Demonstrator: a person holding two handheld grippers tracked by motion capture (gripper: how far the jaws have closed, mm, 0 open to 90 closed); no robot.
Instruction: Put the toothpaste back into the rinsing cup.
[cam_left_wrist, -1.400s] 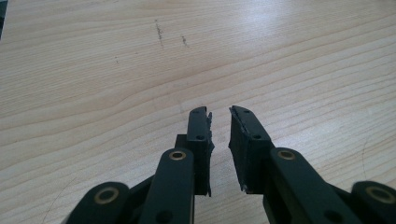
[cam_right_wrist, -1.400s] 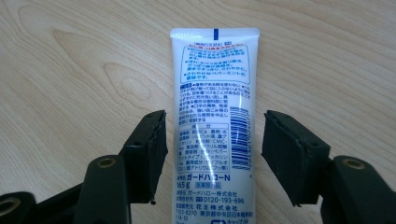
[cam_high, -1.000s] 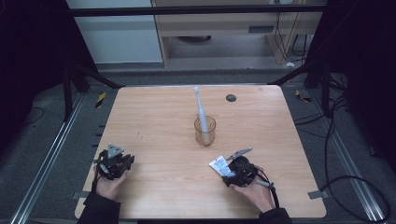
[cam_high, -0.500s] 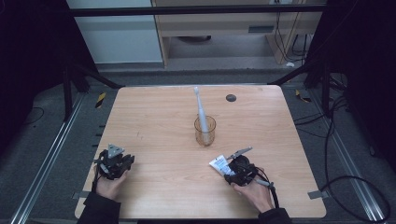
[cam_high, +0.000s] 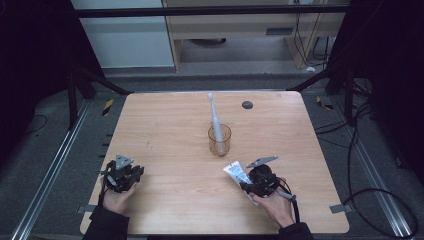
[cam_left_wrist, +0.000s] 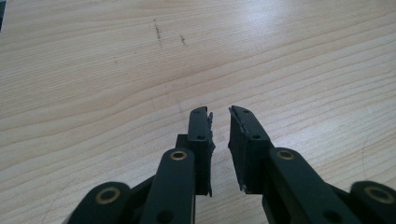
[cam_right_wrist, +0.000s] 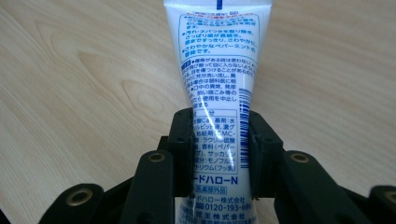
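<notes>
A white toothpaste tube (cam_right_wrist: 217, 56) with blue print lies flat on the wooden table (cam_high: 170, 130), and my right gripper (cam_right_wrist: 217, 128) is shut on its lower half. In the high view the right gripper (cam_high: 260, 181) sits near the front right, with the tube (cam_high: 236, 171) sticking out to its left. My left gripper (cam_high: 121, 175) rests at the front left. Its jaws (cam_left_wrist: 218, 116) stand nearly together with a thin slit and nothing between them. A clear glass cup (cam_high: 219, 141) stands mid-table with a white toothbrush (cam_high: 215, 115) upright in it.
A small black disc (cam_high: 247, 105) lies near the table's far edge. Bare wood stretches between the two grippers and to the left of the cup. The table's front edge runs just below both hands.
</notes>
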